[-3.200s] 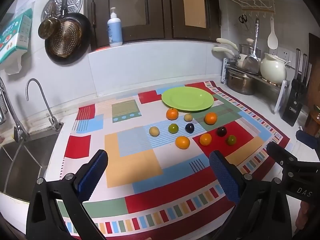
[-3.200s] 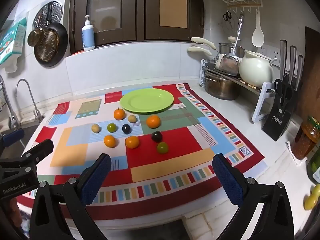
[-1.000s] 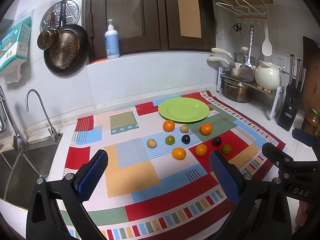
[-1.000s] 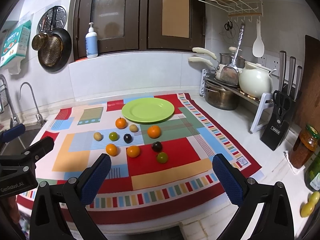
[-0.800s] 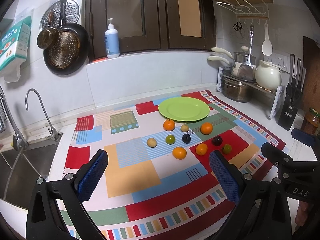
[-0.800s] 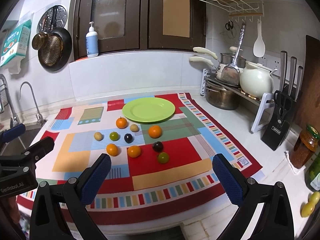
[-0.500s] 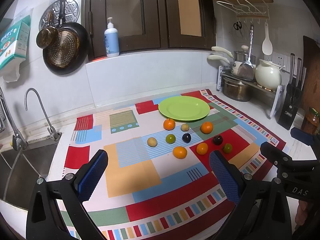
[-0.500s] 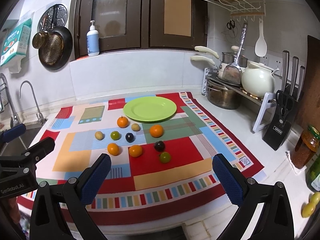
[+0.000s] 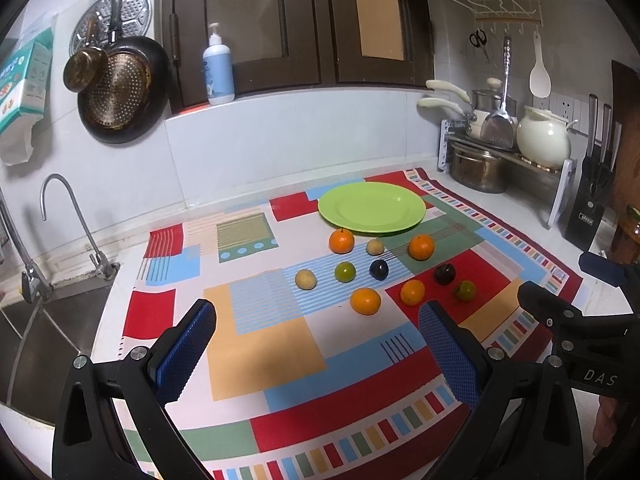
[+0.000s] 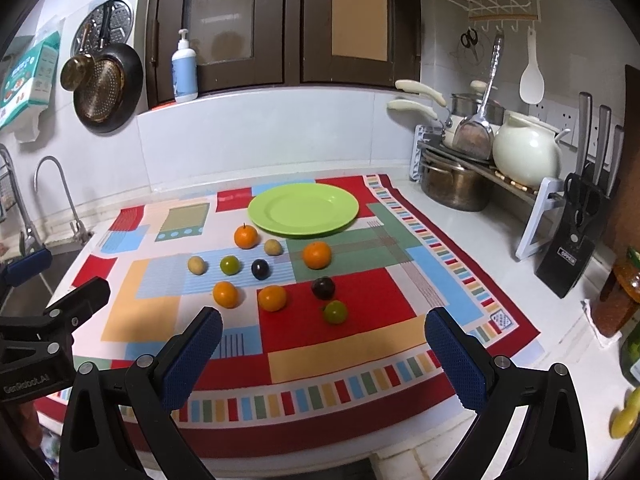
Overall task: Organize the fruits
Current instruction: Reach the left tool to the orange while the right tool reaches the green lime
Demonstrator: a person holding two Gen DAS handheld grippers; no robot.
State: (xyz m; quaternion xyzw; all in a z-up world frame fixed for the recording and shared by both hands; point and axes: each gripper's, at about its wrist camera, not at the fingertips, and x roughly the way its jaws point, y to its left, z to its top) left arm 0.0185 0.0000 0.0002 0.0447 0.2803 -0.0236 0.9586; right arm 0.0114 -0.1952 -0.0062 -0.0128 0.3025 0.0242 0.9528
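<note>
A bare green plate (image 9: 372, 208) (image 10: 303, 209) sits at the back of a colourful patterned mat (image 9: 260, 344) (image 10: 352, 344). In front of it lie several small fruits: oranges (image 9: 341, 241) (image 10: 317, 255), green ones (image 9: 345, 271) (image 10: 335, 311), dark plums (image 9: 444, 273) (image 10: 323, 287) and tan ones (image 9: 305, 279) (image 10: 197, 265). My left gripper (image 9: 316, 344) hangs open over the mat's near part, well short of the fruit. My right gripper (image 10: 324, 344) is open too, above the mat's front edge. Neither holds anything.
A sink with a tap (image 9: 60, 216) lies to the left. At the right stand a rack with a pot (image 10: 456, 184), a white teapot (image 10: 526, 152) and a knife block (image 10: 572, 248). Pans (image 9: 120, 88) hang on the wall. A jar (image 10: 620, 292) stands by the counter's right edge.
Both views have drifted slightly; the fruits and plate sit a little lower in frame than a second ago. The fruits lie as before and both grippers remain open.
</note>
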